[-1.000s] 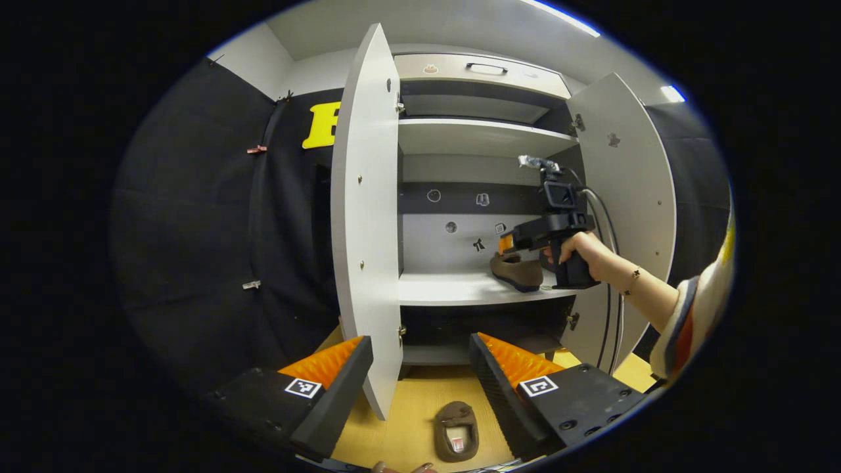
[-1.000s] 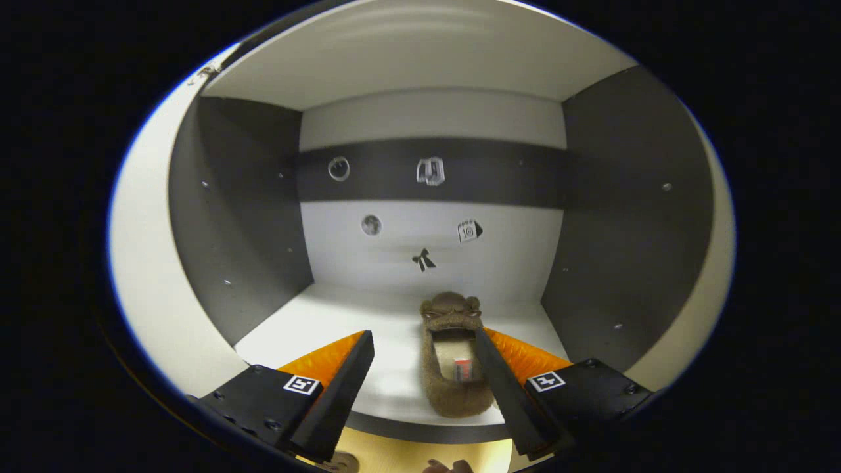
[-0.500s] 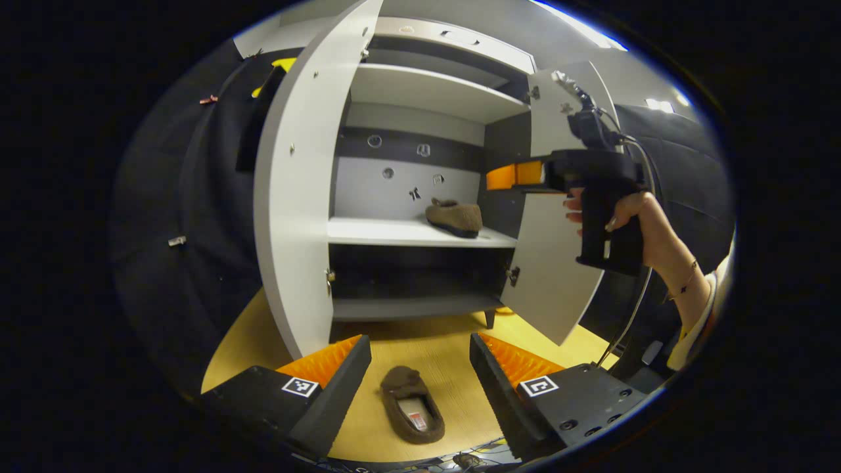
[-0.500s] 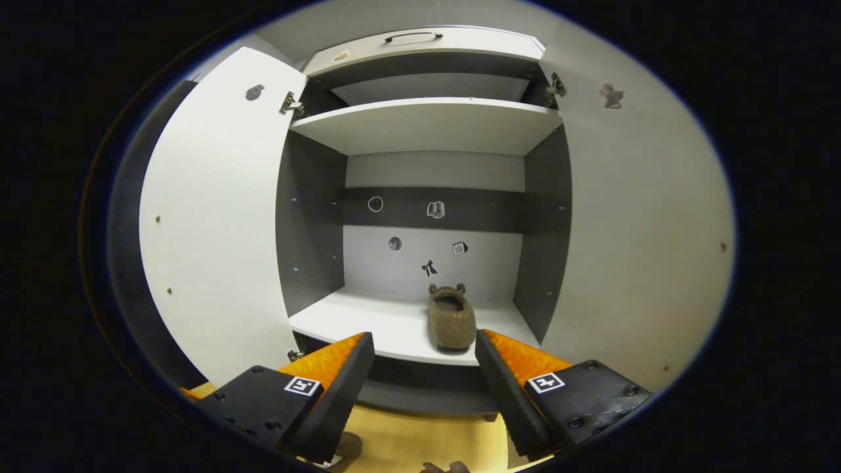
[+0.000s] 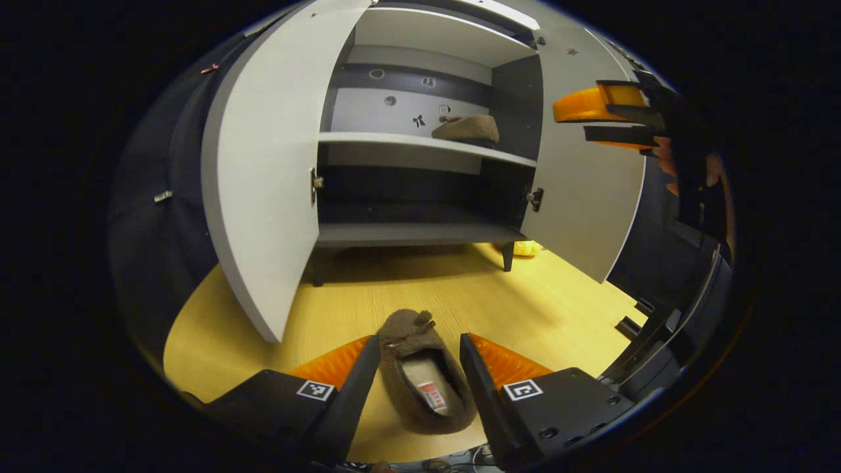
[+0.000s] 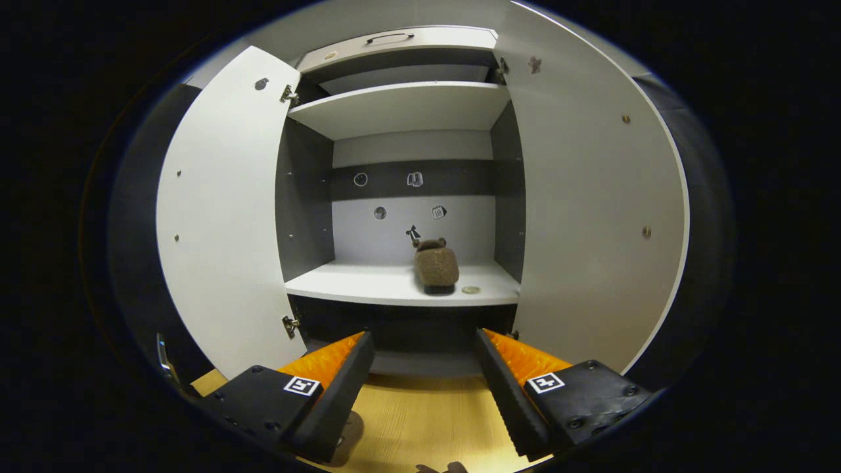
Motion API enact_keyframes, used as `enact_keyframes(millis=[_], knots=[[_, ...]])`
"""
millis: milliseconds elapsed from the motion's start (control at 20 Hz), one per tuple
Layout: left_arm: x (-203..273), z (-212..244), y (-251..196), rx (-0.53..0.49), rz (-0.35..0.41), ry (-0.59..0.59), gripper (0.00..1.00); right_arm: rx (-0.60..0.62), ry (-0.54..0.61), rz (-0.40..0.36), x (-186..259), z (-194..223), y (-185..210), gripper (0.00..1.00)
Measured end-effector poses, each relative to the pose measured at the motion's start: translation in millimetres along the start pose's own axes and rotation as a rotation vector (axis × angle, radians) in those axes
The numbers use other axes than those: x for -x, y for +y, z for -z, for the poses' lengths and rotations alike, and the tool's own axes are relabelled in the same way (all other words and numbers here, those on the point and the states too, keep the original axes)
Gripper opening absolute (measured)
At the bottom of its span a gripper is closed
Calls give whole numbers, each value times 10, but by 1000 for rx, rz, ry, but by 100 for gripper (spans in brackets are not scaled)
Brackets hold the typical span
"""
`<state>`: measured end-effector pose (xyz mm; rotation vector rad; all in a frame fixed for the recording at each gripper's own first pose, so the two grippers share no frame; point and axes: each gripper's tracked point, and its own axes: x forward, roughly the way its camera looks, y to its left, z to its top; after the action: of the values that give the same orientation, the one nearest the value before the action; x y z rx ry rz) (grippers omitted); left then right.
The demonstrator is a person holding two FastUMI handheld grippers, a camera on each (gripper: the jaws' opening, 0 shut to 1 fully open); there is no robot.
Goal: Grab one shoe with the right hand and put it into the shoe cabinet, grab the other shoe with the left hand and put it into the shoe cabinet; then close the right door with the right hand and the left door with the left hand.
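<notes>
Left gripper: low over the wooden floor, jaws spread with one finger on each side of the brown shoe on the floor; I can't tell whether the pads touch its sides.
Shoe on the floor: in front of the cabinet, toe toward it, opening up with a label showing on the insole.
Right gripper: released, jaws wide with nothing between them, held out in front of the cabinet and aimed at the middle shelf. From the left gripper view it hangs high at the right edge, a hand round its grip.
Shoe on the shelf: resting on the middle shelf toward the right side, well apart from the right gripper.
Shoe cabinet: standing on the floor, interior open.
Left door: swung wide open.
Right door: swung open as well.
Small round thing: lying on the shelf just beside the shoe; too small to make out.
</notes>
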<state>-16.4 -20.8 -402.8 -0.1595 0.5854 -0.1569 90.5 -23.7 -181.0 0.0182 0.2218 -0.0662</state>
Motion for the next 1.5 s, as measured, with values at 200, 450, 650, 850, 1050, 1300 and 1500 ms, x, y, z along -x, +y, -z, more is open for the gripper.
enact_keyframes(millis=[200,450,650,850,1050,1300,1500], knots=[[-347,387,145,27,-35,61,68,-16,40,11,-106,266,-149,99],[-597,656,248,40,-51,107,58,-15,59,0,-218,414,-233,99],[-775,661,320,2,-76,114,49,20,95,-18,-352,560,-211,99],[-888,604,431,-32,-132,95,29,30,125,-45,-437,672,-178,99],[-954,562,481,-38,-118,86,11,4,170,-40,-487,830,-218,99],[-810,455,466,-20,-122,77,6,1,176,-33,-433,816,-243,99],[-365,-68,294,-64,-117,17,6,-6,187,-22,-308,728,-222,99]])
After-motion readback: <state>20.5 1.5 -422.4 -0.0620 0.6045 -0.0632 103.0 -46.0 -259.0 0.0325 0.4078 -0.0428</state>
